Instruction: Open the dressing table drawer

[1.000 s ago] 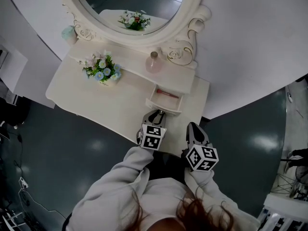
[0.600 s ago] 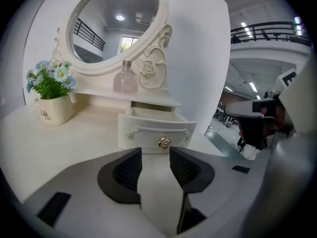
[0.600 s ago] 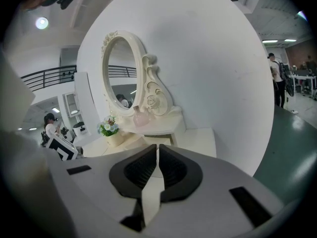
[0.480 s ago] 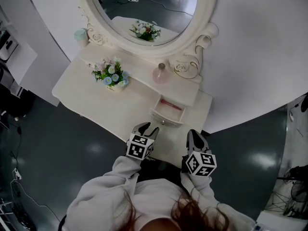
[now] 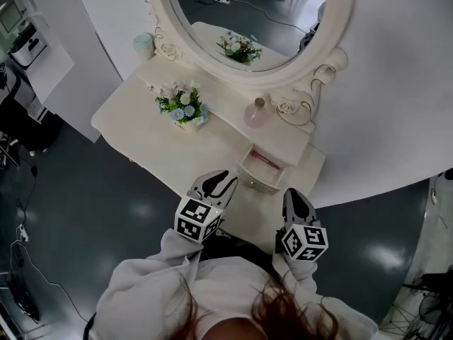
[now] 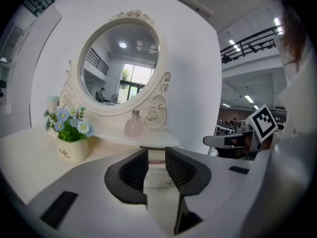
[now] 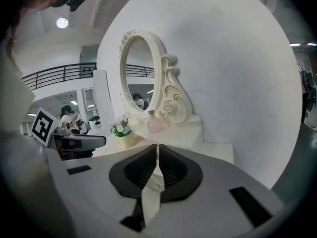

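The small drawer [image 5: 256, 171] of the white dressing table [image 5: 152, 137] stands pulled out at the table's right end, with a red thing [image 5: 265, 160] lying inside. My left gripper [image 5: 216, 184] hovers just left of and in front of the drawer front, clear of it. Its jaws are closing with nothing pressed between them. In the left gripper view, the left gripper [image 6: 156, 153] frames the drawer front [image 6: 156, 175] and its knob some way ahead. My right gripper [image 5: 296, 198] hangs in front of the table's right corner, and in its own view the right gripper [image 7: 157, 150] is shut and empty.
A pot of flowers [image 5: 182, 108] and a pink bottle [image 5: 257, 112] stand on the table under the oval mirror [image 5: 248, 20]. A pale cup [image 5: 144, 46] sits at the back left. A white curved wall is behind, and dark floor [image 5: 85, 190] lies to the left.
My left gripper has come away from the drawer front, risen and drawn back towards the person. The drawer stays pulled out. The right gripper has shifted only slightly.
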`<state>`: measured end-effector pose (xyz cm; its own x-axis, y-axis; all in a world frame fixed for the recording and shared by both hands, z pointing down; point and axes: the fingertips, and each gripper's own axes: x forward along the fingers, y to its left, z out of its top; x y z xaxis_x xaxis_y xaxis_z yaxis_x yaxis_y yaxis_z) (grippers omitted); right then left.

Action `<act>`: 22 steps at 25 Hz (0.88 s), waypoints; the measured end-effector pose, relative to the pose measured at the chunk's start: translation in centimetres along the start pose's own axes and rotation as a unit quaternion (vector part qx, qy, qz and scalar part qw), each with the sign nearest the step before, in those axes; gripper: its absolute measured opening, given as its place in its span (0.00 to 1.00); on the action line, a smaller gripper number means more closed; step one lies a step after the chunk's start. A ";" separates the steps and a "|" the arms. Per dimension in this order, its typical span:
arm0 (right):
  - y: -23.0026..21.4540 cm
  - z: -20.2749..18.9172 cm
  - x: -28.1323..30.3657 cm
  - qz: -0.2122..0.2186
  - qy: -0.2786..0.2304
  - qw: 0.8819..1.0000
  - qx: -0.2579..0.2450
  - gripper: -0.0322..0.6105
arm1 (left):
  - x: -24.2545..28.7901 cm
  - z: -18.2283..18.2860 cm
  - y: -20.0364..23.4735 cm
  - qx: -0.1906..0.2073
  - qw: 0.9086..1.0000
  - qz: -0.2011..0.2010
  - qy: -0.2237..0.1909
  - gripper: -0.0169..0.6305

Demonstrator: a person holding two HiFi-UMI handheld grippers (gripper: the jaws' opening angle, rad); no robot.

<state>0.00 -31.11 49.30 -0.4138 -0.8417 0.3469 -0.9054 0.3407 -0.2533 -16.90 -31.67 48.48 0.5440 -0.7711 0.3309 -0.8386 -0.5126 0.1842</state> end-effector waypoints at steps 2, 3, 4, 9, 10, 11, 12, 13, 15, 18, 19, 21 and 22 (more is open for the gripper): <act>0.7 0.9 0.3 0.015 -0.006 1.000 -0.010 0.11 | -0.5 1.8 -0.1 0.026 0.999 -0.004 -0.023 0.17; 1.0 1.4 0.4 0.021 -0.010 1.000 -0.013 0.11 | -0.7 2.5 -0.2 0.040 0.999 -0.007 -0.032 0.13; 1.1 1.8 0.4 0.023 -0.014 0.999 -0.016 0.11 | -0.8 3.1 -0.2 0.052 0.998 -0.010 -0.039 0.10; 1.3 2.6 0.3 0.024 -0.022 0.998 -0.046 0.11 | -0.5 3.4 -0.1 0.065 0.997 -0.026 -0.036 0.05; 1.4 2.6 0.2 0.030 -0.020 0.998 -0.052 0.11 | -0.5 3.3 -0.2 0.063 0.997 -0.027 -0.035 0.05; 1.6 2.7 0.2 0.036 -0.019 0.997 -0.058 0.11 | -0.5 3.3 -0.3 0.060 0.997 -0.029 -0.035 0.05; 1.7 2.8 0.1 0.041 -0.019 0.997 -0.063 0.11 | -0.4 3.2 -0.4 0.056 0.997 -0.032 -0.036 0.05; 1.9 2.8 0.1 0.044 -0.018 0.997 -0.066 0.11 | -0.4 3.1 -0.6 0.052 0.997 -0.035 -0.037 0.05; 2.1 2.7 0.2 0.048 -0.016 0.996 -0.069 0.11 | -0.4 2.6 -0.9 0.042 0.998 -0.038 -0.036 0.05; 2.3 2.5 0.2 0.051 -0.013 0.996 -0.070 0.11 | -0.3 1.9 -1.2 0.035 0.998 -0.040 -0.029 0.05; 2.3 2.5 0.2 0.051 -0.013 0.996 -0.069 0.11 | -0.3 1.7 -1.3 0.035 0.998 -0.040 -0.028 0.05; 2.3 2.4 0.1 0.051 -0.012 0.996 -0.066 0.11 | -0.4 1.6 -1.3 0.033 0.998 -0.040 -0.027 0.05; 2.2 2.4 0.1 0.050 -0.012 0.997 -0.065 0.11 | -0.4 1.6 -1.3 0.032 0.998 -0.040 -0.027 0.05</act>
<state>-1.83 -31.43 46.60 -0.5024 -0.8098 0.3031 -0.8646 0.4740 -0.1666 -15.99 -31.29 46.64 0.6107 -0.7457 0.2663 -0.7903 -0.5947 0.1472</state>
